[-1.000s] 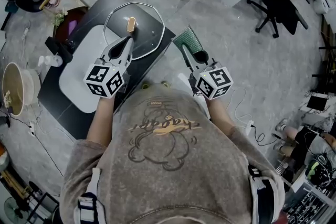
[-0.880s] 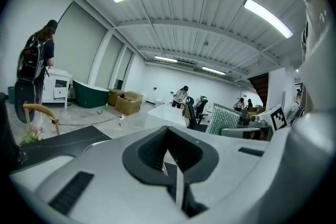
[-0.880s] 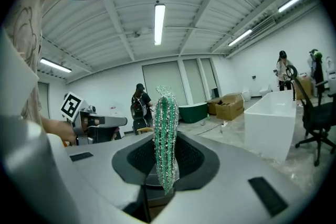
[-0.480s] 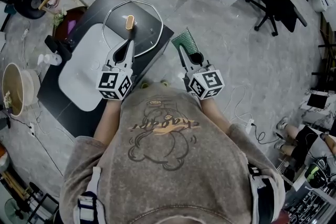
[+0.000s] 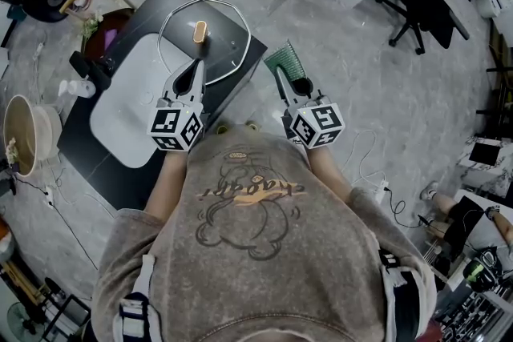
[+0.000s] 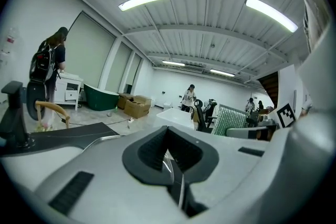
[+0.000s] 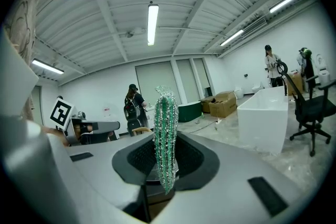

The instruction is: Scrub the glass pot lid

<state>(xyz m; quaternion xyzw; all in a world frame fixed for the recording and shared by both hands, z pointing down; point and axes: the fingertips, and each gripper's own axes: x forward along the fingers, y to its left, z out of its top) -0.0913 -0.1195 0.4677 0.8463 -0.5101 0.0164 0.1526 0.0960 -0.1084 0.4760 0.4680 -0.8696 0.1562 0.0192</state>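
Note:
The glass pot lid [image 5: 223, 44] with its wooden knob [image 5: 199, 31] hangs over the far right corner of the dark counter [image 5: 112, 172]. My left gripper [image 5: 197, 65] is shut on the lid's near rim. In the left gripper view the thin rim [image 6: 175, 176] runs between the closed jaws of that gripper [image 6: 170, 157]. My right gripper [image 5: 281, 76] is shut on a green sparkly scrub pad [image 5: 287, 60], to the right of the lid and apart from it. In the right gripper view the pad [image 7: 165, 134] stands upright out of the jaws of the gripper [image 7: 163, 170].
A white sink basin [image 5: 120, 112] is set in the counter, with a soap bottle [image 5: 76, 88] and a dark dispenser [image 5: 86, 70] at its left. A dark red bowl [image 5: 108, 32] and a pale bucket [image 5: 24, 132] stand further left. An office chair [image 5: 425, 4] is at the far right.
The left gripper and the lid have turned a little and shifted slightly right. The right gripper with the pad has edged left, still apart from the lid.

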